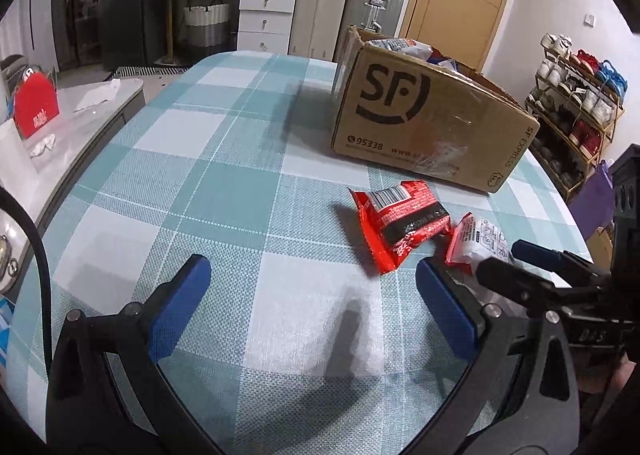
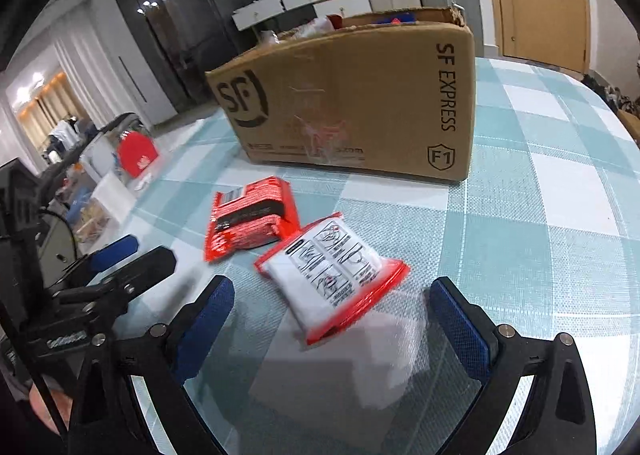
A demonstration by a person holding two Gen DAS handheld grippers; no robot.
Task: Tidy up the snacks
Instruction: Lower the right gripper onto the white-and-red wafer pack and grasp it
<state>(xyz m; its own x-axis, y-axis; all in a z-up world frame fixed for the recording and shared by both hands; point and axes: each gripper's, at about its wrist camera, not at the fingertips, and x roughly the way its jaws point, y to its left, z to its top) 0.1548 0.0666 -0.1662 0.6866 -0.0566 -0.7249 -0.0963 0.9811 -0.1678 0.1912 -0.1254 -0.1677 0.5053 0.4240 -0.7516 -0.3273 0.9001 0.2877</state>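
Note:
A red snack packet [image 1: 400, 223] [image 2: 250, 221] lies on the checked tablecloth in front of the SF cardboard box [image 1: 420, 115] [image 2: 360, 103]. Beside it, a white packet with red edges [image 1: 478, 239] [image 2: 332, 275] rests tilted and blurred on the cloth. My right gripper [image 2: 331, 295] [image 1: 500, 257] is open, and the white packet sits just ahead of its blue pads, untouched. My left gripper [image 1: 314, 279] [image 2: 150, 251] hangs open over bare cloth, left of and nearer than the red packet. Several snack packets show inside the box.
The table's rounded edge [image 1: 120, 123] runs along the left, with a grey side counter [image 1: 80, 123] holding a red item beyond it. Suitcases, drawers and a wooden door stand behind the table. A shoe rack [image 1: 576, 111] is on the right.

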